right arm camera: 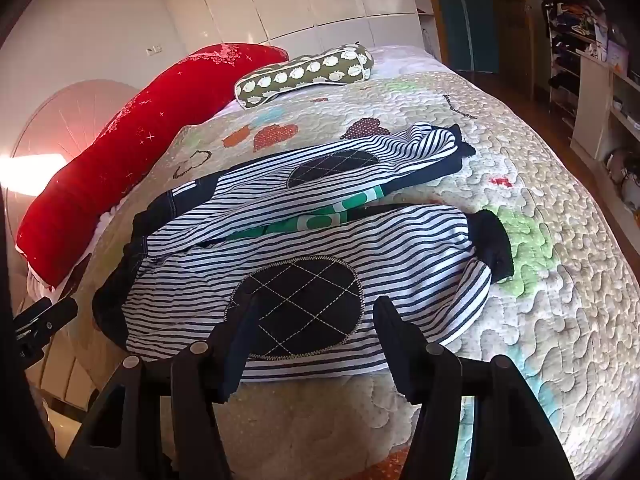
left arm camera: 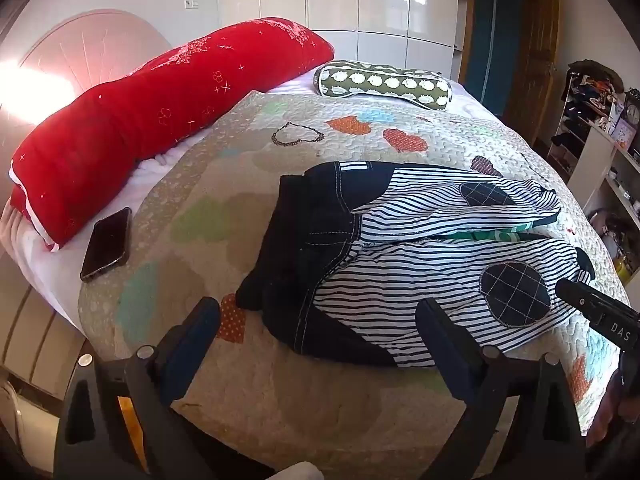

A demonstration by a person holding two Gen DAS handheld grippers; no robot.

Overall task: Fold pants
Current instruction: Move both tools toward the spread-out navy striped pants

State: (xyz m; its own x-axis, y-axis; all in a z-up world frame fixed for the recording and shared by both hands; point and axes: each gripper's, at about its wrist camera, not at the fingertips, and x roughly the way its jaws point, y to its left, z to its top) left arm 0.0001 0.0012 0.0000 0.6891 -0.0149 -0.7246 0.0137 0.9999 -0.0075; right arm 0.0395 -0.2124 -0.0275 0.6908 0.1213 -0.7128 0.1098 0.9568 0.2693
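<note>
Small pants [left arm camera: 400, 256] lie spread on the quilted bedspread [left arm camera: 320, 128]. They have navy-and-white striped legs, dark round knee patches and a dark navy waist part at the left. Both legs lie side by side, cuffs to the right. My left gripper [left arm camera: 320, 312] is open and empty above the waist end. My right gripper [right arm camera: 314, 312] is open and empty just above the near leg's knee patch [right arm camera: 304, 304] of the pants [right arm camera: 360, 240]. The right gripper's tip [left arm camera: 592, 308] also shows in the left wrist view.
A black phone [left arm camera: 106, 244] lies on the bed at the left, near a long red pillow [left arm camera: 160, 116]. A green patterned pillow [left arm camera: 384, 84] lies at the far end. Shelves [left arm camera: 608, 140] stand at the right, white wardrobes behind.
</note>
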